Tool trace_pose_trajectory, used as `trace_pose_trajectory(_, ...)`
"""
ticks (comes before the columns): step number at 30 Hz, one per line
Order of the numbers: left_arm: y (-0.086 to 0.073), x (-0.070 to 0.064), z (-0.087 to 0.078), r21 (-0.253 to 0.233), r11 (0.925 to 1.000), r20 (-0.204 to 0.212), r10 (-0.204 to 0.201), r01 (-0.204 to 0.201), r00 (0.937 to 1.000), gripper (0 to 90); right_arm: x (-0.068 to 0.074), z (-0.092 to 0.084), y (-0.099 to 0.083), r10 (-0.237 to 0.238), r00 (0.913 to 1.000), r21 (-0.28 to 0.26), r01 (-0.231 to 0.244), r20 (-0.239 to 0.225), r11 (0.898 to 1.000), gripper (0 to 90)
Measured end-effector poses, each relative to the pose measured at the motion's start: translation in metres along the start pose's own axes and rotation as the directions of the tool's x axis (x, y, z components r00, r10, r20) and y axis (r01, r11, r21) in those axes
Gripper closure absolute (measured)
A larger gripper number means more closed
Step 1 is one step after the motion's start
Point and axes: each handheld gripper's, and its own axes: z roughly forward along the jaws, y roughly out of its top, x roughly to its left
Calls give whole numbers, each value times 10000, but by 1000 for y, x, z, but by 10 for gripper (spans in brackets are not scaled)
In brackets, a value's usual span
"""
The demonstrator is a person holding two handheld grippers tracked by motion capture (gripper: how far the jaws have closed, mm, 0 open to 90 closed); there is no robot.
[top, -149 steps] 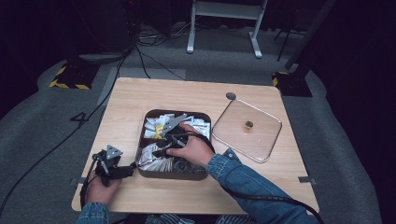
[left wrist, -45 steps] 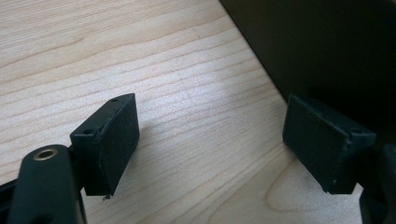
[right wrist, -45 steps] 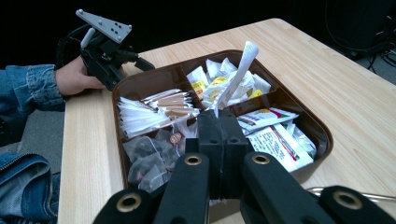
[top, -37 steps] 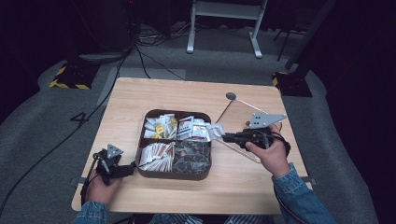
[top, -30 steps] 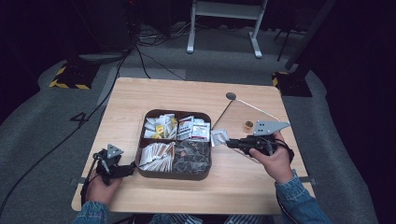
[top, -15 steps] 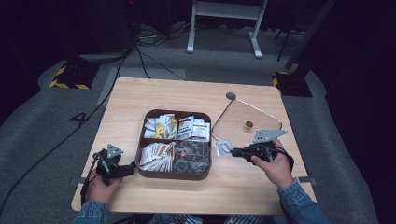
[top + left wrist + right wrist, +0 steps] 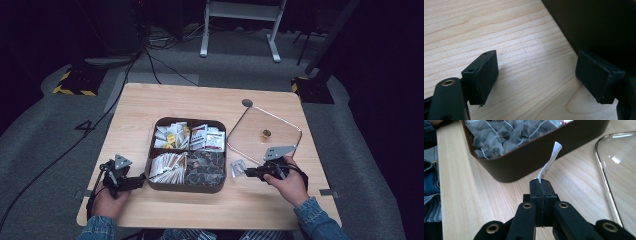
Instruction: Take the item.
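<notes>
High view: dark brown rounded-square compartment tray [image 7: 150,172] sits mid-table on the pale wooden table [image 7: 150,107], packed with paper sachets and tea bags sorted by section. Its clear glass lid with a brass knob [image 7: 280,127] lies flat just right of the tray, set aside so the contents are reachable. Right gripper [image 7: 248,173] is low over the table between tray and lid, holding a small white translucent sachet [image 7: 238,167] out at its tip, clear of the tray wall; looks like it is being brought down to the bare wood there. Left gripper [image 7: 141,180] rests on the table by the tray's front-left corner, probably to steady the tray. Whether it actually touches the wall is too small to tell here.

Left gripper view: two black padded jaws stand wide apart, nothing between them, wood grain below. Dark tray wall is close behind the right-hand pad [image 7: 596,77]; contact is hard to judge, and the tray's top is cut off.

Right gripper view: jaws pressed together, pinching the sachet edge-on, so it reads as a thin white strip standing up. Print and contents can't be made out. Tray's near corner with grey mesh tea bags [image 7: 499,135] is just ahead, and the lid's metal rim curves in from the right, mostly cropped.
</notes>
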Motion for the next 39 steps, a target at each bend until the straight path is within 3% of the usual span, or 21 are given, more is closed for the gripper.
trace_pose_trajectory(28,0,0,0,-8,10000,-6,-5,5,10000,191,-12,8,-17,522,9947,568,-573,890,9967,881)
trace_pose_trajectory(35,0,0,0,-9,10000,9,-15,15,10000,191,-15,11,-20,384,9896,848,-504,1384,9951,759)
trace_pose_trajectory(39,0,0,0,-7,10000,3,-16,16,10000,190,-13,10,-19,-247,9752,905,48,2197,9959,632)
